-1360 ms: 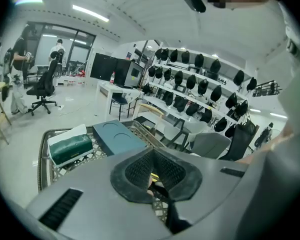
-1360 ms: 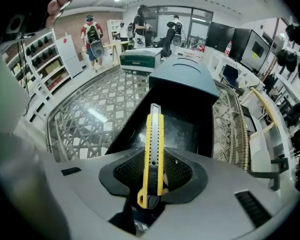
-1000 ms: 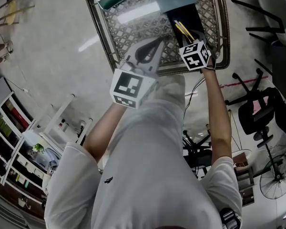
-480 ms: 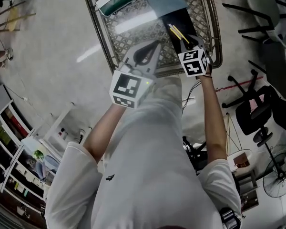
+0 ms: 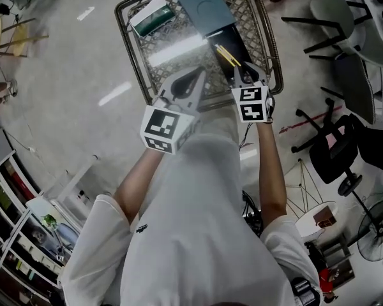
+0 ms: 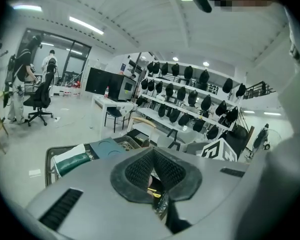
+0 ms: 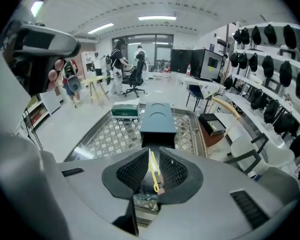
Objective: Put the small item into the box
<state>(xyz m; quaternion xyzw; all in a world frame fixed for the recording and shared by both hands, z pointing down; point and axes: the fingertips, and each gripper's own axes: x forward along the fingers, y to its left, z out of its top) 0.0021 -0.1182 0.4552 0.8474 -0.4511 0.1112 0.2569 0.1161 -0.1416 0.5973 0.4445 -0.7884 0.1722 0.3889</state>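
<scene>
Nearest us, left gripper (image 5: 201,75) is pressed together over the table's (image 5: 169,69) near edge and covers part of that rim. Right gripper (image 5: 244,72) is just beside it and pinches the item (image 7: 154,174), slim and yellow, over the open box (image 5: 237,36). Box sits close to the table's right rim, so there's little room that side. Open lattice top lies to its left. We can't tell if the item touches the box floor. Lid (image 5: 204,2) joins the box's far side. Packet (image 5: 152,14) is at the far left corner, well apart. Chairs (image 5: 332,11) crowd the floor right of the table, and the floor on the left is bare. Far shelves (image 6: 190,91) hold dark rounded things, too small for us to name.
</scene>
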